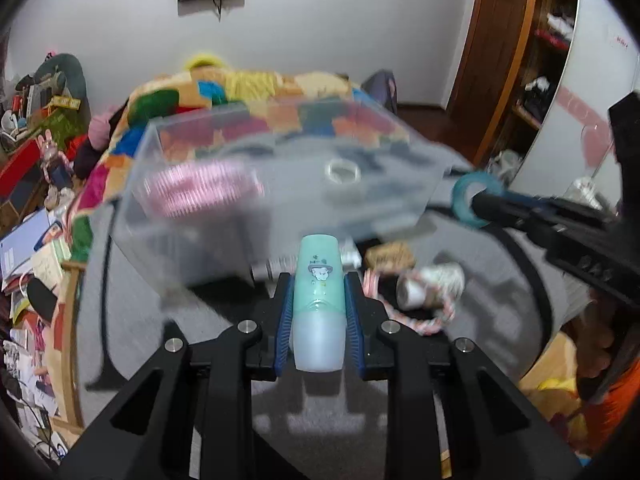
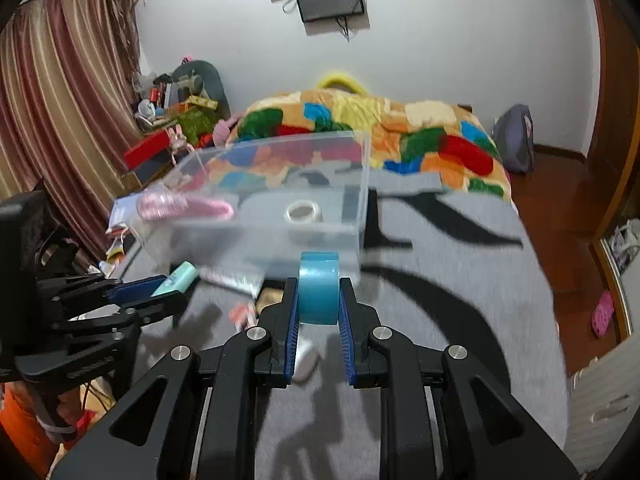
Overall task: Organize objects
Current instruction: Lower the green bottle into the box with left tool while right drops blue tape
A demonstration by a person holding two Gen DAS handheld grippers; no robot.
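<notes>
My left gripper [image 1: 319, 284] is shut on a mint-green bottle [image 1: 319, 300] with a cartoon print, held just in front of a clear plastic bin [image 1: 224, 216]. The bin holds a pink comb [image 1: 200, 190] and a white tape roll [image 1: 342, 171]. My right gripper [image 2: 319, 294] is shut on a blue tape roll [image 2: 319, 288], near the bin's front wall [image 2: 256, 236]. The right gripper also shows in the left wrist view [image 1: 474, 200] with the blue tape roll [image 1: 464, 196]. The left gripper shows in the right wrist view [image 2: 176, 280] with the bottle [image 2: 178, 278].
The bin stands on a grey bed cover [image 2: 440, 280] with black markings. A white roll [image 1: 432, 286], a pink-white rope [image 1: 424, 320] and a small tube [image 1: 272, 269] lie beside the bin. A colourful quilt [image 2: 400, 136] lies behind. Clutter [image 1: 36, 240] is piled on the left.
</notes>
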